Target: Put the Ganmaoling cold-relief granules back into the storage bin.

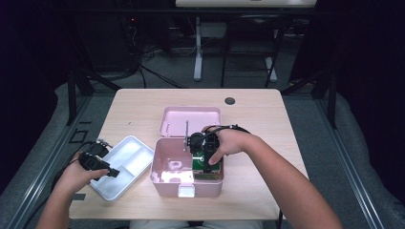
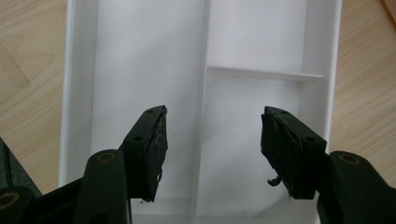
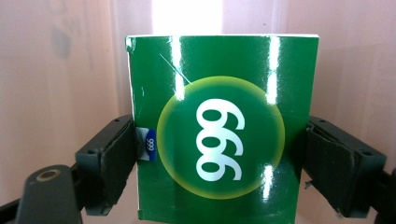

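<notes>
Clamping the green 999 box [image 3: 219, 140] by both sides, the right gripper [image 1: 208, 162] holds it inside the pink case [image 1: 165, 183]; left gripper [image 2: 212, 140] hovers, jaws apart, over the white tray [image 2: 252, 37].

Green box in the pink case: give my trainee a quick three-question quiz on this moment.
1. True or false: the right gripper has its jaws on either side of the green box.
2. What does the left gripper hover over? A) the pink case B) the white tray C) bare table
3. How does the case lid stand?

Key:
1. True; the jaws flank the box's two edges inside the pink case.
2. B; the white tray, jaws wide apart and holding nothing.
3. Open, tipped back behind the case.
</notes>
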